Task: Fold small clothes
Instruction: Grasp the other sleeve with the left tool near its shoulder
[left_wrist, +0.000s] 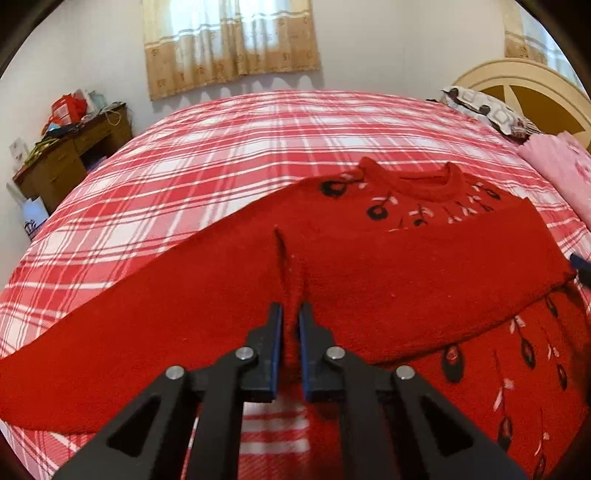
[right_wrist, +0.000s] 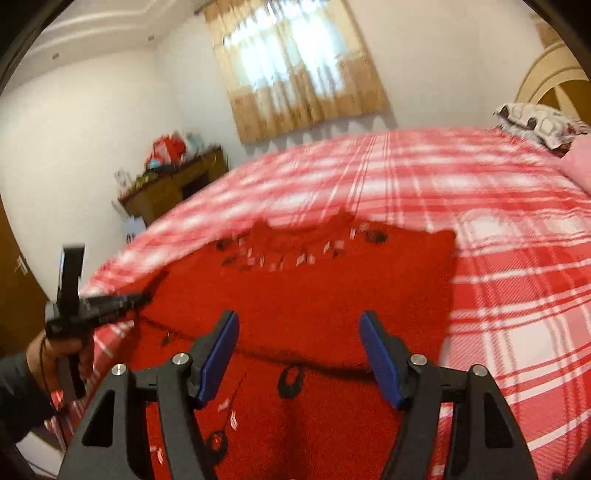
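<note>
A small red sweater (left_wrist: 369, 266) with black and pale flower stitching lies spread across the middle of a bed with a red and white checked bedspread (left_wrist: 221, 155); its round neck sits toward the upper centre of the left wrist view, one sleeve is folded across the body toward the right edge, and the other sleeve runs out flat toward the lower left of the frame. At the bottom centre of that view the left gripper (left_wrist: 290, 314) is clenched on a pinched ridge of the sweater's fabric, its blue pads nearly together with the red knit standing up between them. In the right wrist view, which is blurred, the right gripper (right_wrist: 299, 325) hangs over the lower part of the sweater with its blue pads well apart and nothing caught between them, so it is released. At the left edge of that view a person's hand (right_wrist: 55, 350) in a dark sleeve holds the left gripper's handle at the sweater's edge. Beyond the bed, a wooden desk (left_wrist: 70, 158) piled with clutter stands at the left, a curtained window (left_wrist: 229, 40) fills the top centre, and a patterned pillow (left_wrist: 480, 107) and pink cloth (left_wrist: 557, 166) lie at the upper right by a rounded headboard (left_wrist: 524, 85)
</note>
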